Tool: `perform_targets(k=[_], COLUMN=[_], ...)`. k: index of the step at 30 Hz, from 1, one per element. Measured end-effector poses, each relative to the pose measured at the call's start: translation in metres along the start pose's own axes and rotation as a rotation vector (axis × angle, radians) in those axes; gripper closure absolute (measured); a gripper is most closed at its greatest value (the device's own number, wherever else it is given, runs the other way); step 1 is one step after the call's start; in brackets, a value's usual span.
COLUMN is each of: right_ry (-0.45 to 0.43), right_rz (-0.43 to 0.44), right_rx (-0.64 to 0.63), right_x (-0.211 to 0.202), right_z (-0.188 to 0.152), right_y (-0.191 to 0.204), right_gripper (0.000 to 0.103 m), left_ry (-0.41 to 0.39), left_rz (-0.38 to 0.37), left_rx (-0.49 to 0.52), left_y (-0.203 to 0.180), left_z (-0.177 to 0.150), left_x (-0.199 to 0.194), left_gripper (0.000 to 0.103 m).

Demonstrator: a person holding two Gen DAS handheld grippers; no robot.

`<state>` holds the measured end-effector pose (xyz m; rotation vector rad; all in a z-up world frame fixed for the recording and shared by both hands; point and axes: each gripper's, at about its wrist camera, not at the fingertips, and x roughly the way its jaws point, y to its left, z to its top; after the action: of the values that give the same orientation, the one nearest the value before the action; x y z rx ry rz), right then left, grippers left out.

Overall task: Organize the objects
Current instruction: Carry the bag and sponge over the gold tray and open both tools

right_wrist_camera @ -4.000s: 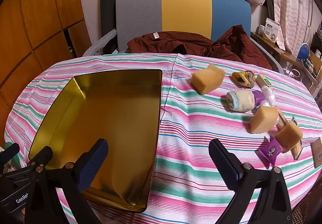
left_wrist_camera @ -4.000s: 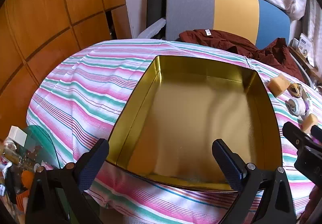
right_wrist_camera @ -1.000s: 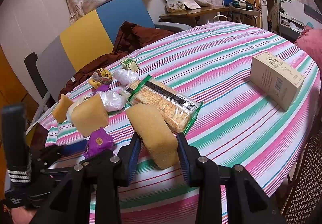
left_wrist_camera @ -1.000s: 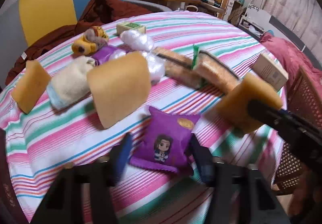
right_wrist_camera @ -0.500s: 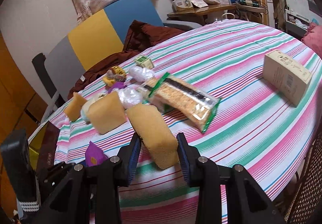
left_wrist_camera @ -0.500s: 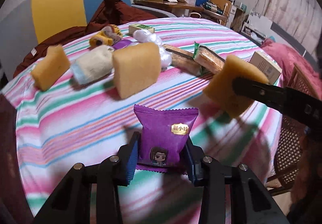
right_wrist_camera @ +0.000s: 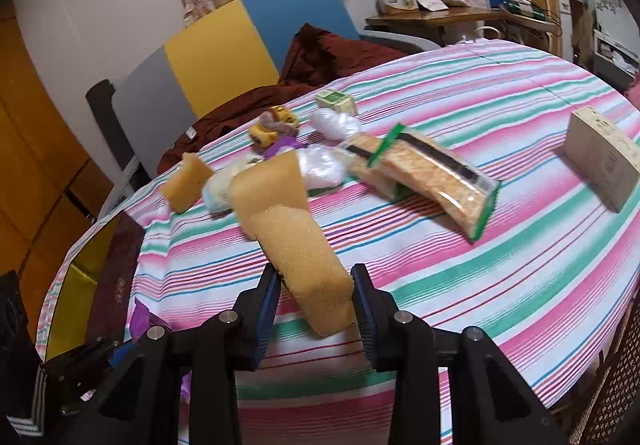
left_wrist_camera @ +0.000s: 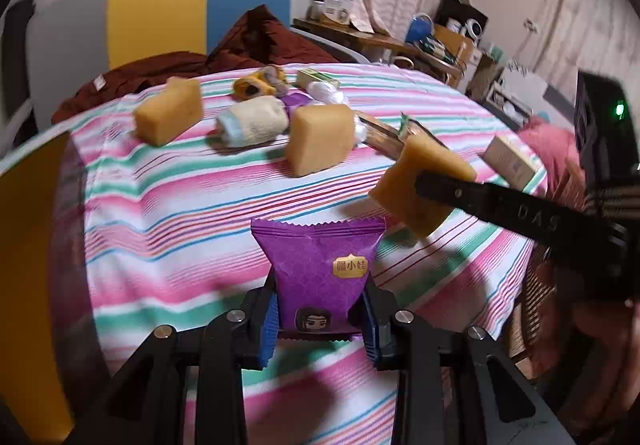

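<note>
My left gripper (left_wrist_camera: 318, 319) is shut on a purple snack packet (left_wrist_camera: 320, 265) and holds it above the striped tablecloth. My right gripper (right_wrist_camera: 314, 301) is shut on a yellow sponge (right_wrist_camera: 304, 265), also lifted; that sponge shows in the left wrist view (left_wrist_camera: 416, 181) at the right. The gold tin (left_wrist_camera: 28, 265) lies at the left edge; in the right wrist view its rim (right_wrist_camera: 80, 277) is at the far left. Two more sponges (left_wrist_camera: 320, 143) (left_wrist_camera: 168, 117), a rolled cloth (left_wrist_camera: 252, 121) and cracker packs (right_wrist_camera: 424, 177) lie on the table.
A beige box (right_wrist_camera: 604, 165) stands at the table's right. A small green box (right_wrist_camera: 336, 101), white plastic bags (right_wrist_camera: 334, 125) and a yellow-brown toy (right_wrist_camera: 274, 125) lie at the back. A chair (right_wrist_camera: 240, 49) with a maroon garment (right_wrist_camera: 320, 57) stands behind the table.
Both grippers have swung left toward the tin with their loads. The packet and sponge are higher above the cloth, and the tin's edge has come into view.
</note>
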<state>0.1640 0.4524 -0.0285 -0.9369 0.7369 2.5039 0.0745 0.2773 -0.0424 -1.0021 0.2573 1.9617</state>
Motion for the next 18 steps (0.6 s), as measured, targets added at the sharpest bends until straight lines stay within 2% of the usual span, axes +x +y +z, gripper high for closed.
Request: perform_targets(k=[6,9,15,18], right_ry=[0.021,0.031,0.031,0.017], right_rz=[0.023,0.041,0.107,0.156], right_rx=[-0.042,-0.066,-0.110,-0.148], right_x=[0.002,0.002,-0.003,-0.009], right_z=[-0.005,-0.007,-0.010,-0.009], right_y=[0.020,0.032,0.062,0.082], right_gripper=[0.067,0.067,0.067,0.067], left_ry=[-0.055,-0.089,-0.148,-0.166], left_rz=[-0.032,-0.016,0.079,0.161], left_rx=[-0.077,-0.099,-0.193,-0.229], left_y=[0.016,0.027,0.074,0.101], left_z=[-0.007,-0.008,-0.018,-0.026], left_x=[-0.036,-0.056,-0.094,-0.110], left_gripper=[0.069,0.069,0.069,0.069])
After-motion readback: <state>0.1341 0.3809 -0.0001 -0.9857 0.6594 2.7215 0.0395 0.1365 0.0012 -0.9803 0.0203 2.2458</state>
